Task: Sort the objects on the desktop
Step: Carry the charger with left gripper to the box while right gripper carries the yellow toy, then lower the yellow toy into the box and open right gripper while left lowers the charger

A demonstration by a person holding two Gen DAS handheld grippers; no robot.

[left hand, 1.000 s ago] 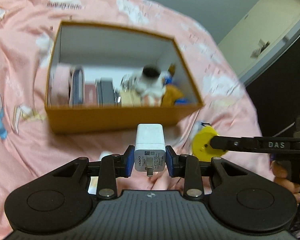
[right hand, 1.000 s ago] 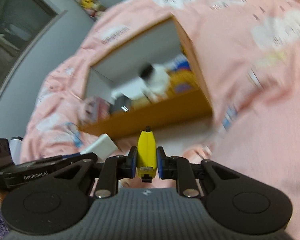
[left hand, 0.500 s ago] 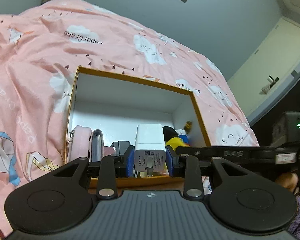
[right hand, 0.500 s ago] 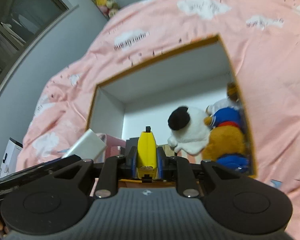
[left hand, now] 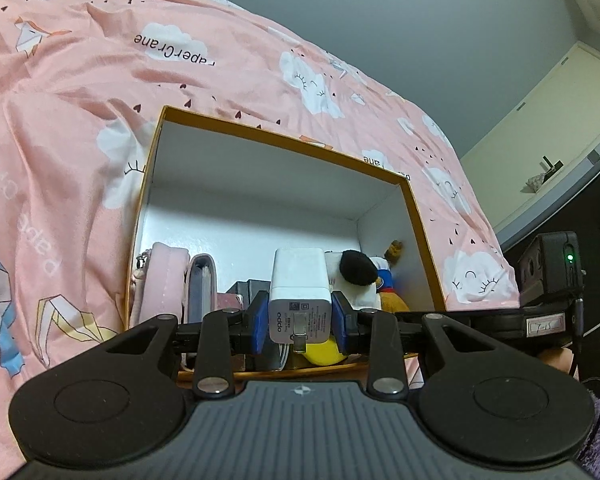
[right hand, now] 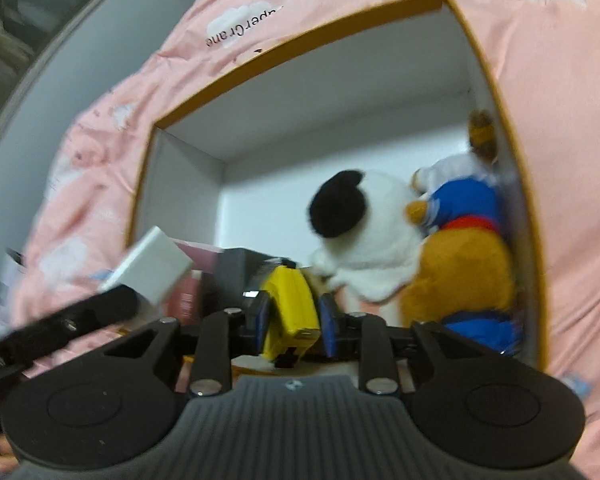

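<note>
Both grippers over the orange-rimmed, white-lined cardboard box [left hand: 416, 204] on the pink quilt.
Left gripper [left hand: 299, 316] clamps white square charger [left hand: 298, 280]; right gripper [right hand: 293, 320] jaws opening, tilted yellow plastic tape measure [right hand: 290, 310] loose between them, above box contents.

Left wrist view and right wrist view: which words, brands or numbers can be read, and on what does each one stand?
"oppo": white charger, on its plug face.
"PaperCrane": pink bedcover, on a white cloud, upside down.
Charger's small print: too small to read.
White tag on the right gripper: handwriting unclear.
Bedcover print in the right wrist view: blurred, partly legible.
</note>
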